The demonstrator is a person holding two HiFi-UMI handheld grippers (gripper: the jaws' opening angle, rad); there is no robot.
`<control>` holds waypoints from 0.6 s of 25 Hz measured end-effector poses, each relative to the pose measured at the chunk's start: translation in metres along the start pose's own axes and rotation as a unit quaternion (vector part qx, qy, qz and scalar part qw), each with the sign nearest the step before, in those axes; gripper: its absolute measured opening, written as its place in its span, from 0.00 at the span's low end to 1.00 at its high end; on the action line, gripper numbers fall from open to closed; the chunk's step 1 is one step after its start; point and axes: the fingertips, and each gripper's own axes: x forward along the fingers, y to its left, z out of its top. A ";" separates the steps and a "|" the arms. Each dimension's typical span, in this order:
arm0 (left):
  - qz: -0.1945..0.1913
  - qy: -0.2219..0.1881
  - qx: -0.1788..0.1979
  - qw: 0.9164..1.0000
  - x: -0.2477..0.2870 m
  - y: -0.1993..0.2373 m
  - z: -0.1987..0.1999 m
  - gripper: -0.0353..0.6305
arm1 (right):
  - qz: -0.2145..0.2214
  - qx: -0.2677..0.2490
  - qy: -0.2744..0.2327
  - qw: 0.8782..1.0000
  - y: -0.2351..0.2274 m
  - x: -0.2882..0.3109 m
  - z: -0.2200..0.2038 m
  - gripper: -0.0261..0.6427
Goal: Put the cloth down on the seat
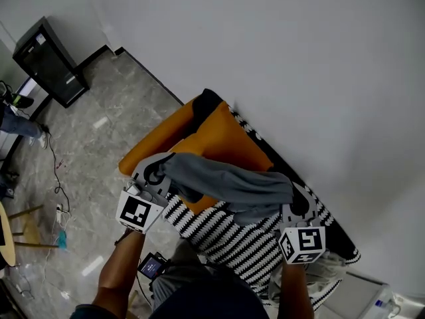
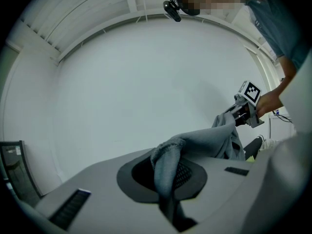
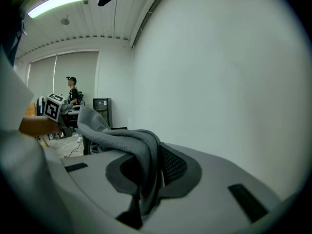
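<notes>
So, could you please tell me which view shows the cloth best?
The head view: the whole cloth spans from the left hand-held gripper to the right hand-held gripper. Each gripper view shows mainly the end pinched in its own jaws.

The cloth [image 1: 229, 185] is a soft grey knit, matt and slightly fuzzy, with a rougher stitched hem where it bunches. The left gripper [image 1: 154, 175] and the right gripper [image 1: 297, 208] both have smooth, matt grey plastic shells. Their inner pads [image 3: 173, 165] are darker, with a fine dimpled texture. The seat [image 1: 222, 141] is covered in matt orange upholstery fabric, and a woven black-and-white striped cover [image 1: 232, 241] lies over part of it. The floor [image 1: 99, 131] is polished grey stone-look tile with a faint sheen. The wall [image 1: 299, 58] is smooth, matt white.
</notes>
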 end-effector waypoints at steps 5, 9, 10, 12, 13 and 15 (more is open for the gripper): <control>0.001 0.002 -0.002 1.000 -0.002 0.001 -0.011 0.06 | -0.001 -0.004 0.003 1.000 0.004 0.003 -0.005 0.12; 0.003 0.007 -0.008 1.000 0.000 0.003 -0.022 0.06 | 0.000 -0.005 0.007 1.000 0.006 0.009 -0.013 0.12; 0.003 0.008 -0.009 1.000 0.000 0.004 -0.024 0.06 | 0.000 -0.005 0.008 1.000 0.007 0.011 -0.013 0.12; 0.004 0.007 -0.011 1.000 0.001 0.008 -0.028 0.06 | -0.001 -0.004 0.010 1.000 0.009 0.015 -0.015 0.12; 0.005 0.006 -0.012 1.000 0.001 0.010 -0.029 0.06 | -0.002 -0.004 0.011 1.000 0.010 0.017 -0.015 0.12; 0.005 0.006 -0.014 1.000 0.003 0.012 -0.033 0.06 | -0.004 -0.003 0.012 1.000 0.010 0.021 -0.017 0.12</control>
